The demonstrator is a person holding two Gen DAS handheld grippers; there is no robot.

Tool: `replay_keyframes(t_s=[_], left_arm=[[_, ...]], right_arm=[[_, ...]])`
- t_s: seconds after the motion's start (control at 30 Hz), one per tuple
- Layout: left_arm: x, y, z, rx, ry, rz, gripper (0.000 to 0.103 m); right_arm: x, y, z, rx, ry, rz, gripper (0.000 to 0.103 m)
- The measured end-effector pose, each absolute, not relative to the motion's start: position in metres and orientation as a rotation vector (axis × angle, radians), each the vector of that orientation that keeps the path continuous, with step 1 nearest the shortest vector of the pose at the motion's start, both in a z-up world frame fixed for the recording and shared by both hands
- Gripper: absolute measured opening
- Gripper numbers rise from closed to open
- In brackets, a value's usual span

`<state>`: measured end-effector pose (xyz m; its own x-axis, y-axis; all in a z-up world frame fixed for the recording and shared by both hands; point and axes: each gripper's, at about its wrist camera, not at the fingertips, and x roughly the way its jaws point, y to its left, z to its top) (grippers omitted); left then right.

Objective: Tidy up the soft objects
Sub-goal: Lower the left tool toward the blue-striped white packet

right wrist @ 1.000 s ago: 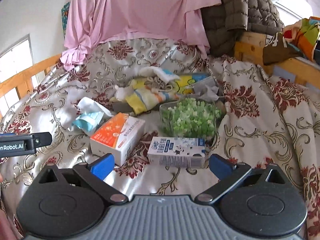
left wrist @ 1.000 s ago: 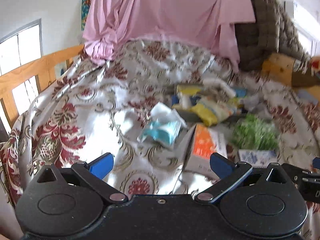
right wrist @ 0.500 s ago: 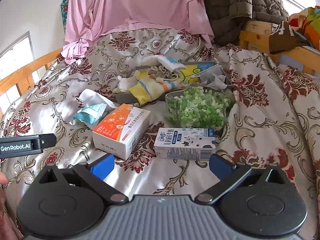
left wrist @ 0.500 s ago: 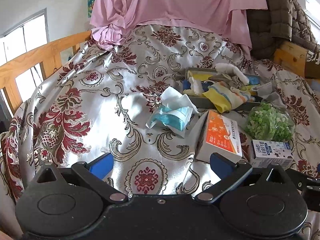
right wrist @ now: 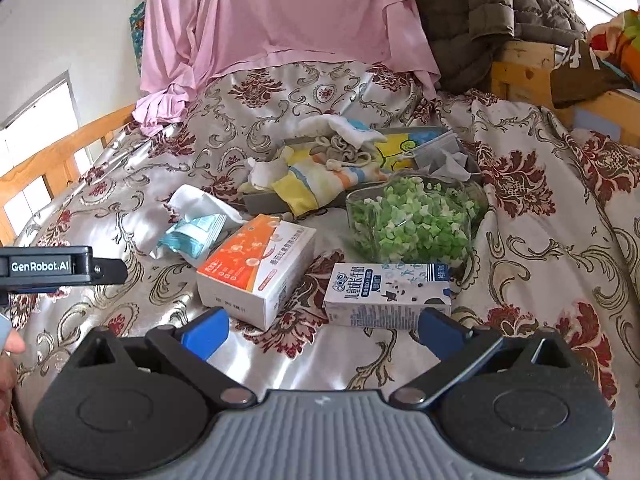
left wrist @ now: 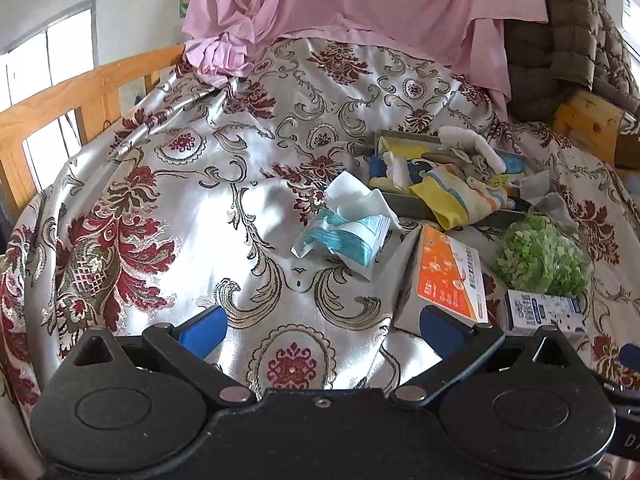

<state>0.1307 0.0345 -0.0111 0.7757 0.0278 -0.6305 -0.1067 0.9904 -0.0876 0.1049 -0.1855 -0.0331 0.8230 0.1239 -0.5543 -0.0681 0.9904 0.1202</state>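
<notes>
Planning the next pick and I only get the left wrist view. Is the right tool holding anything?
Observer: No, the right tool is open and empty; the milk carton lies just ahead of its right finger.
Operator: What holds the green pieces?
Observer: A clear container with a visible rim, directly behind the carton.
Operator: Anything beyond the brown jacket?
Observer: Colourful cloth draped on the wooden frame.

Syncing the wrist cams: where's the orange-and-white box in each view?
Left wrist: orange-and-white box lower right, just above the right fingertip.
Right wrist: orange-and-white box left of centre, above the left fingertip.
Shared landmark: bag of green pieces, right of the box in both.
</notes>
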Motion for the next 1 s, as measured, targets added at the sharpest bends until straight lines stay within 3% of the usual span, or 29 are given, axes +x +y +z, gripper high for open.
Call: replay_keyframes(t_s=[0.4, 1.0], left_arm=[[0.176, 0.044, -0.007, 0.041, 0.717, -0.062, 0.102], [0.204, 0.049, -0.028, -0.045, 0.694, -0.087, 0.102]], right_arm=[[0.111, -0.188, -0.036, 0.142, 0.597, 0.105, 0.103], [0.154, -0.18, -0.034, 0.169, 0.528, 0.119, 0.103]])
